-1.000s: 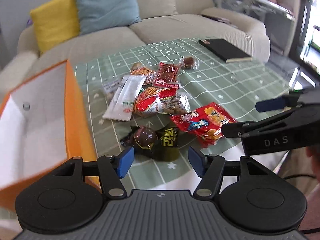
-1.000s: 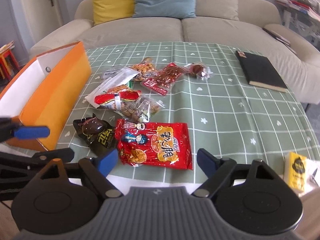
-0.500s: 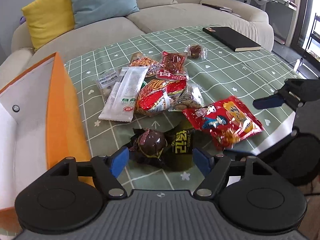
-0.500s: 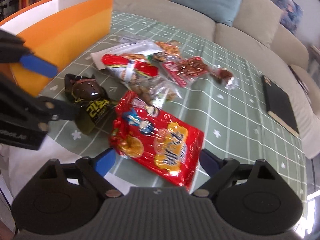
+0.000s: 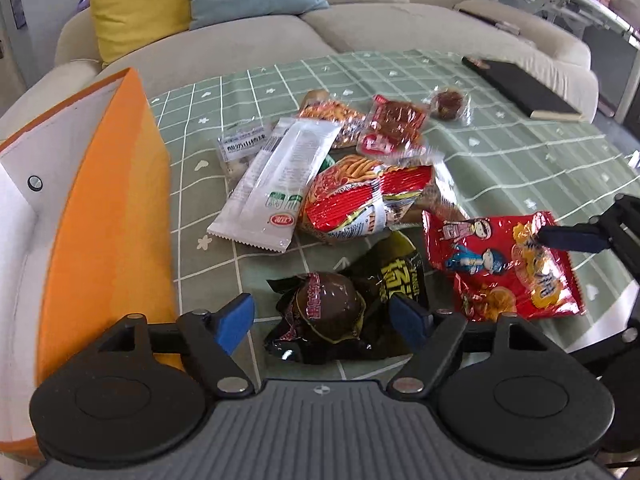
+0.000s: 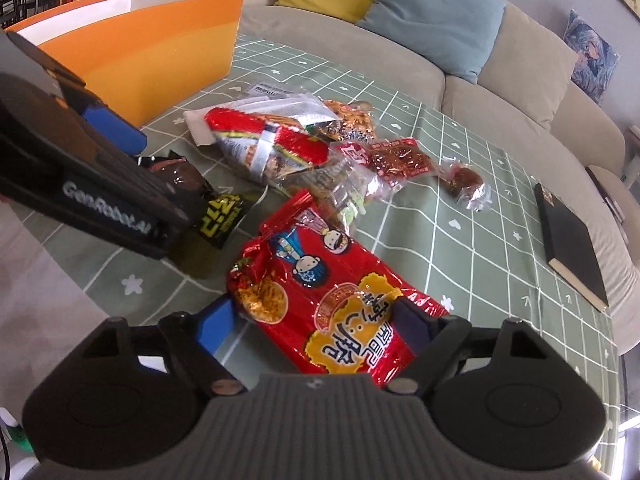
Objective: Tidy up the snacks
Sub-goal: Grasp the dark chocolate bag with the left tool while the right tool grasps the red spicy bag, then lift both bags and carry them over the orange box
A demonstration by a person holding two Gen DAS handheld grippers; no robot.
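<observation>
A black snack packet (image 5: 332, 312) with a brown dome lies near the table's front edge. My left gripper (image 5: 320, 320) straddles it, jaws opening, the pads not pressing it. Right of it lies a red cartoon snack bag (image 6: 320, 300). My right gripper (image 6: 314, 326) hangs over the bag's near end with the bag between its closing jaws, which do not squeeze it. One of the right gripper's fingers (image 5: 568, 239) reaches over the red bag (image 5: 500, 264). More packets form a pile (image 5: 340, 176) behind. An orange box (image 5: 108, 208) stands open at the left.
The table wears a green checked cloth (image 5: 500, 168). A black book (image 6: 572, 240) lies at its far right. A small wrapped brown sweet (image 6: 466, 180) sits apart from the pile. A beige sofa (image 5: 380, 28) with yellow and blue cushions runs behind the table.
Both grippers have sunk toward the table. The left one's jaws have widened and now flank the black packet. The right one has rolled and come down over the red bag.
</observation>
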